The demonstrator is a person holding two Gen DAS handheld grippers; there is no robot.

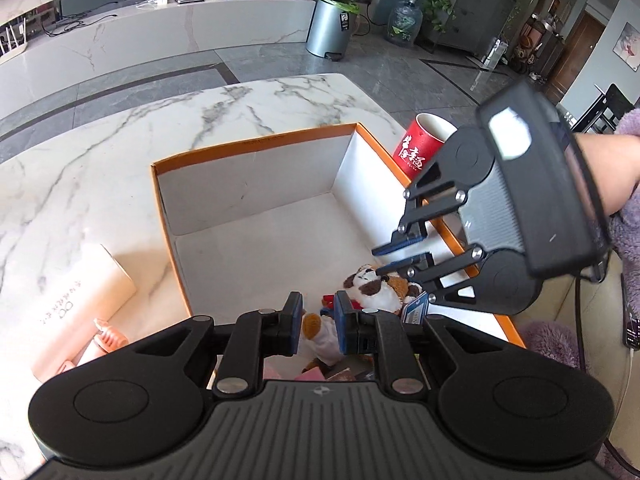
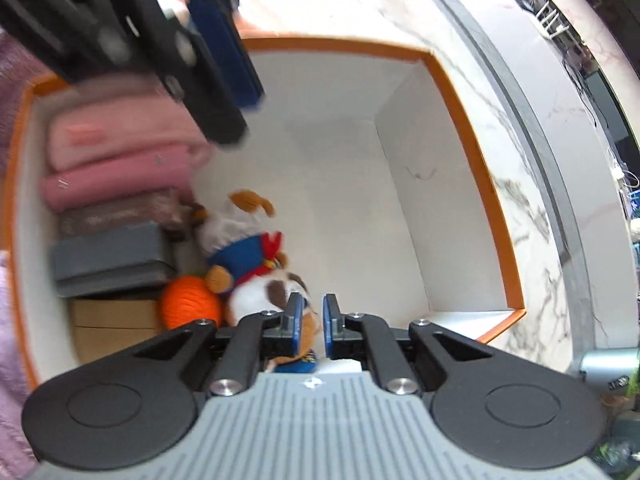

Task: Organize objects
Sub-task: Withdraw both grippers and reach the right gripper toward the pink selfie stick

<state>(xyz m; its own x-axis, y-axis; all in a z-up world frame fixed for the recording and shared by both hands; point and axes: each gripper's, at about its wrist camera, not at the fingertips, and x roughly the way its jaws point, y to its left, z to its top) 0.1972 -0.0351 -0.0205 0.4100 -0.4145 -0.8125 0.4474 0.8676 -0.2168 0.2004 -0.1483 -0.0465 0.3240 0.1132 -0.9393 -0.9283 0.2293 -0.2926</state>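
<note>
A white box with an orange rim (image 1: 256, 145) (image 2: 340, 44) stands on the marble table. At its near end lie a white-and-brown plush dog (image 1: 376, 284) (image 2: 256, 296) and a plush duck in a blue sailor suit (image 2: 244, 240). My left gripper (image 1: 319, 312) (image 2: 242, 118) hovers above the toys, shut, with nothing in it. From the right, my right gripper (image 1: 378, 260) (image 2: 313, 312) points steeply down just over the dog. Its jaws stand close together and grip nothing.
Folded pink towels (image 2: 120, 152), a grey case (image 2: 108, 256), an orange ball (image 2: 190, 308) and a cardboard box (image 2: 116, 328) fill one end of the box. Outside it stand a red paper cup (image 1: 416, 148) and a peach-coloured pack (image 1: 84, 292). A forearm in a purple fleece sleeve (image 1: 628, 232) is on the right.
</note>
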